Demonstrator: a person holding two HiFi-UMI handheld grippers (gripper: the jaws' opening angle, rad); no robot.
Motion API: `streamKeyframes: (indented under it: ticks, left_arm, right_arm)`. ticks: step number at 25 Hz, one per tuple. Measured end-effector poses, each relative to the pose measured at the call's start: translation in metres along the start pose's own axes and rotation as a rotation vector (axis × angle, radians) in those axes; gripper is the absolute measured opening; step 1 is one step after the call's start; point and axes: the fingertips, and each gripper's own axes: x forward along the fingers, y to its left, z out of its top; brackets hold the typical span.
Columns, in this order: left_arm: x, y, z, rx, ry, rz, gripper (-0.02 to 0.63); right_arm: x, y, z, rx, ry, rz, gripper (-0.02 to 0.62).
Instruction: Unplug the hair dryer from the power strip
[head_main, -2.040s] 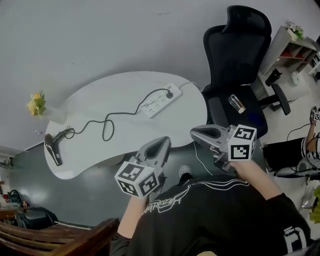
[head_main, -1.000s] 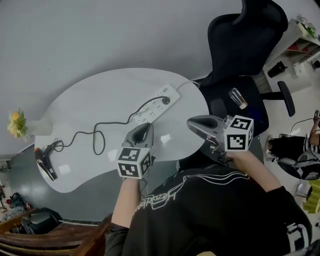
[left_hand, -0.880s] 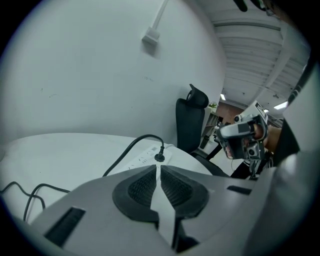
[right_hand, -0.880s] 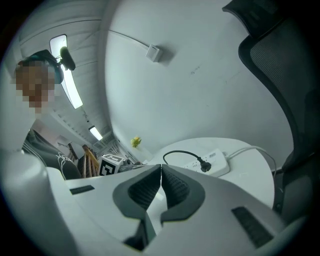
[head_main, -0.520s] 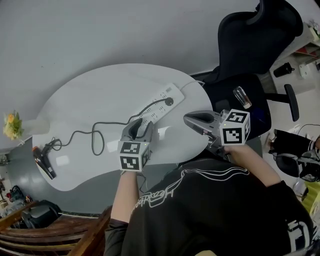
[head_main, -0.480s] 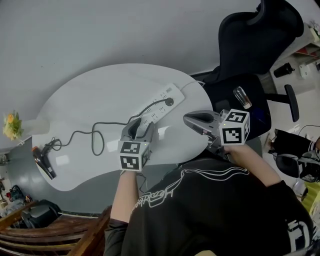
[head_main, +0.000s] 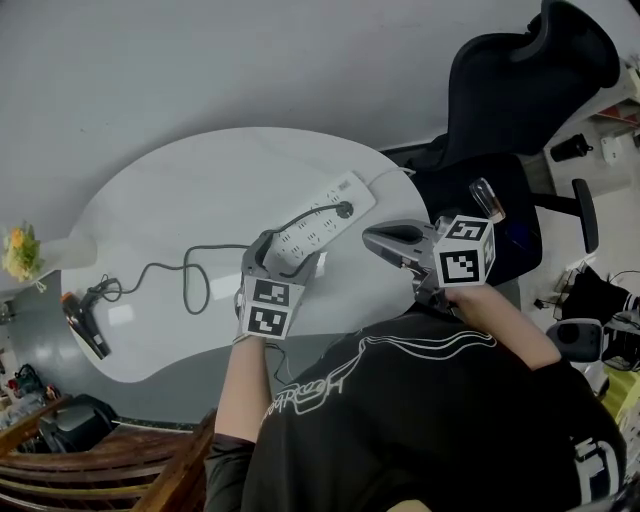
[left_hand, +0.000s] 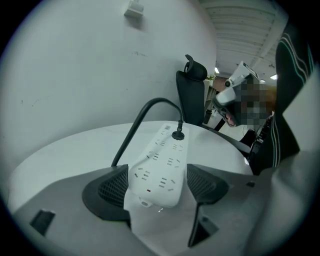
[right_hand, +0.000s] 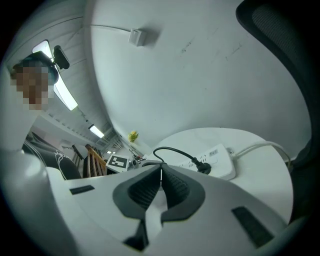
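A: Left gripper (left_hand: 156, 186) spread wide, jaws just been opening. Near end of strip (left_hand: 161, 170) between them, pads not pressing on it. Right gripper (right_hand: 161, 172)?
B: Pressed together, nothing between. Near table (head_main: 180, 190) edge, right of strip.
A: Any print?
B: None legible. Only square black-and-white markers on both cubes.
A: Dryer (head_main: 82, 322)?
B: Far left on table, well apart from both grippers. Cord (head_main: 190, 275) loops across to plug (head_main: 345, 210), seated in strip's far end.
A: Containers?
B: Vase (head_main: 62, 250) at left rim, yellow flowers (head_main: 20, 252) in it.
A: View differences?
B: Dryer in head view only. Socket rows clear in left gripper view only.
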Motion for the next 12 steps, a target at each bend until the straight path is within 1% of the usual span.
streamKeyframes:
  ticks: [5, 9, 12]
  left_arm:
    - [0.007, 0.007, -0.004, 0.035, 0.038, -0.014, 0.357]
    - [0.012, 0.008, -0.008, 0.016, 0.065, -0.045, 0.360]
    - [0.013, 0.008, -0.008, 0.023, 0.090, -0.051, 0.360]
  right_arm:
    - [0.005, -0.005, 0.002, 0.005, 0.020, -0.004, -0.003]
    - [0.006, -0.011, 0.005, 0.001, 0.023, -0.005, -0.003]
    - [0.007, -0.019, 0.006, -0.019, 0.025, -0.022, -0.003]
